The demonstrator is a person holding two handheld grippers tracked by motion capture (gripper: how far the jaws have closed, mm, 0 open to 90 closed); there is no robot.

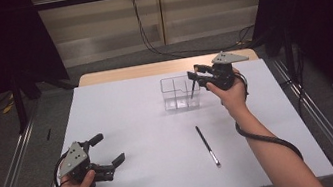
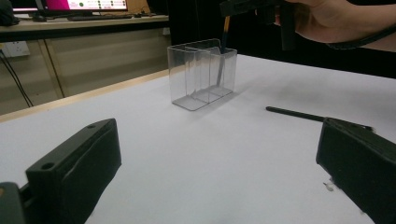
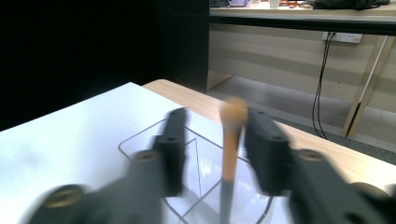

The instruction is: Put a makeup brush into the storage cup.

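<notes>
A clear plastic organizer (image 1: pixel 178 93) with several compartments stands at the back middle of the white table (image 1: pixel 129 129). A thin brush (image 1: pixel 193 88) with an orange handle end stands tilted in its right-end compartment. My right gripper (image 1: pixel 193 75) hovers over it, and in the right gripper view its blurred jaws stand apart around the brush (image 3: pixel 230 154), wider than the handle, above the organizer (image 3: pixel 127 145). A second dark brush (image 1: pixel 208 146) lies flat on the table nearer me. My left gripper (image 1: pixel 109 148) rests open at the front left, holding nothing. The left gripper view shows the organizer (image 2: pixel 196 74) and the lying brush (image 2: pixel 294 113).
A wooden strip (image 1: pixel 116 74) edges the table's far side, with cables hanging on the wall behind. Metal rails (image 1: pixel 8 164) run along the floor on both sides. The table's left half is bare white surface.
</notes>
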